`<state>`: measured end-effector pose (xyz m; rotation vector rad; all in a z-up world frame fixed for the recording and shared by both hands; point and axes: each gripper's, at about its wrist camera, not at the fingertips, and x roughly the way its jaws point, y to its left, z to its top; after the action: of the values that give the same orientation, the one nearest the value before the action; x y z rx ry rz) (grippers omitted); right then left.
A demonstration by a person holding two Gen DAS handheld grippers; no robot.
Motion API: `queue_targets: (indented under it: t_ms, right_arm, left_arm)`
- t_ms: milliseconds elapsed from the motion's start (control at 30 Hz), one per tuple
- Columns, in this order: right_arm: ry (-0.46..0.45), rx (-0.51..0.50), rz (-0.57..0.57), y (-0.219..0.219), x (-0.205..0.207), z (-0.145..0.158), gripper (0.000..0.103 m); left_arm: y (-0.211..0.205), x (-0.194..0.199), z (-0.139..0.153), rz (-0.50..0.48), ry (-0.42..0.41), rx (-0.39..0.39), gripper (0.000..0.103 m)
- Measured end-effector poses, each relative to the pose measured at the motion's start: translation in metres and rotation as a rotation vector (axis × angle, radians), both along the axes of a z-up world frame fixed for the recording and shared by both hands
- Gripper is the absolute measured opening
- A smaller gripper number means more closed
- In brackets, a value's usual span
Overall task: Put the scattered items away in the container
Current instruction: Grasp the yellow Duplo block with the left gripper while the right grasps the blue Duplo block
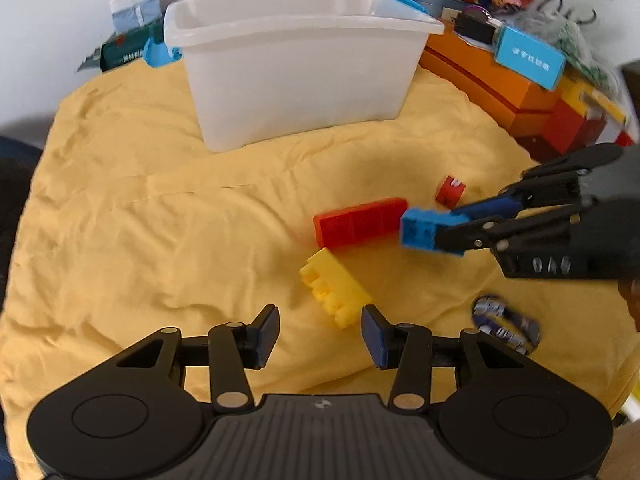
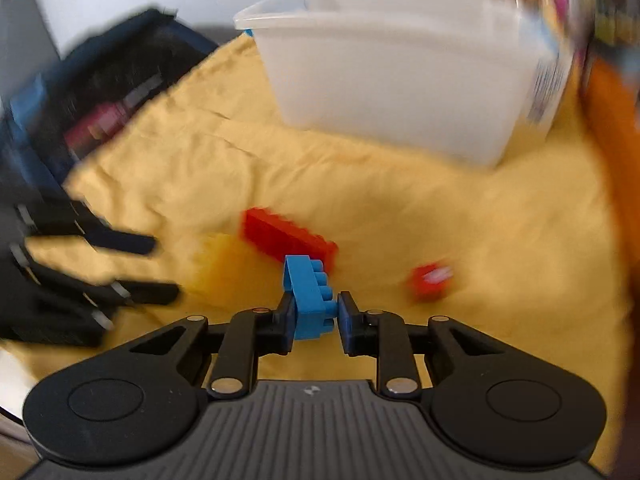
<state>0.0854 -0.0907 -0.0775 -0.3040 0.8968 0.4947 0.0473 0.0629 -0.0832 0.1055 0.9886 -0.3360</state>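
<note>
A white plastic bin (image 1: 296, 68) stands at the back of the yellow cloth (image 1: 140, 220); it also shows in the right wrist view (image 2: 400, 76). My right gripper (image 2: 314, 312) is shut on a blue brick (image 2: 308, 296) and holds it above the cloth; both show in the left wrist view, the gripper (image 1: 452, 226) and the brick (image 1: 420, 232). My left gripper (image 1: 320, 328) is open and empty, just in front of a yellow brick (image 1: 334, 284). A long red brick (image 1: 360, 222) and a small red block (image 1: 450, 191) lie on the cloth.
A dark blue patterned wrapper (image 1: 506, 324) lies at the right front. Orange and red boxes (image 1: 500, 80) line the right side with a blue card (image 1: 530, 58). Clutter of books and toys stands behind the bin. A dark bag (image 2: 100, 92) sits left.
</note>
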Motion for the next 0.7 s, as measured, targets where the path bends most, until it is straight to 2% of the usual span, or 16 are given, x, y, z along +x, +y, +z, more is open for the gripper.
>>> queue_targets:
  t_ms: [100, 167, 200, 233, 267, 300, 367, 433, 600, 667, 700]
  right_arm:
    - [-0.103, -0.146, 0.059, 0.012, -0.01, -0.007, 0.025]
    - [-0.153, -0.216, 0.107, 0.021, -0.019, -0.015, 0.025]
    - [-0.166, -0.241, 0.134, 0.023, -0.024, -0.019, 0.025]
    - [-0.171, -0.252, 0.161, 0.025, -0.029, -0.02, 0.025]
    - [-0.17, -0.247, 0.183, 0.027, -0.033, -0.021, 0.026]
    - [-0.163, -0.226, 0.198, 0.027, -0.037, -0.019, 0.03]
    - [-0.148, -0.165, 0.214, 0.025, -0.044, -0.013, 0.032]
    - [-0.107, -0.101, 0.218, 0.019, -0.045, -0.007, 0.036]
    - [-0.026, 0.094, 0.083, -0.009, -0.033, 0.006, 0.042]
    - [-0.008, 0.13, 0.036, -0.018, -0.027, 0.008, 0.043]
    - [0.002, 0.14, 0.018, -0.021, -0.025, 0.008, 0.043]
  left_arm:
    - [-0.006, 0.012, -0.007, 0.048, 0.053, -0.047, 0.049]
    - [-0.01, 0.019, -0.015, 0.087, 0.091, -0.047, 0.049]
    - [-0.011, 0.022, -0.02, 0.103, 0.105, -0.049, 0.044]
    - [-0.01, 0.023, -0.022, 0.114, 0.113, -0.056, 0.031]
    - [-0.011, 0.025, -0.023, 0.121, 0.116, -0.054, 0.031]
    - [-0.011, 0.026, -0.022, 0.121, 0.113, -0.036, 0.03]
    - [-0.014, 0.027, -0.017, 0.085, 0.097, 0.026, 0.03]
    - [-0.015, 0.026, -0.011, 0.024, 0.078, 0.118, 0.03]
    - [-0.028, 0.015, -0.007, -0.152, 0.003, 0.417, 0.031]
    - [-0.04, 0.007, -0.008, -0.211, -0.025, 0.415, 0.035]
    - [-0.045, 0.003, -0.01, -0.232, -0.027, 0.386, 0.042]
